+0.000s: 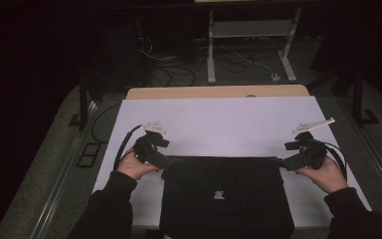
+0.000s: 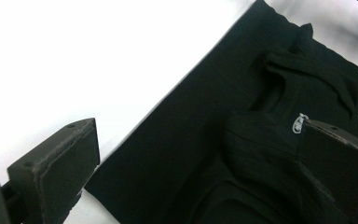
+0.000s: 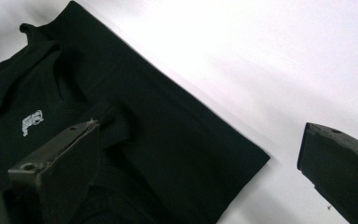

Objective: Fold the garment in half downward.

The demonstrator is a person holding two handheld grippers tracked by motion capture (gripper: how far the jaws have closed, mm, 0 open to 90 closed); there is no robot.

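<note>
Lying folded near the table's (image 1: 219, 124) near edge, the black garment (image 1: 226, 196) has the left gripper (image 1: 171, 160) and right gripper (image 1: 282, 163) at its far corners, jaws wide apart, gripping nothing.

The near edge of the black garment (image 1: 226, 199) is cut off by the bottom of the high view. Its small white logo (image 1: 219, 195) is too small to read. Darkness hides most of the room beyond the table (image 1: 219, 124).
</note>
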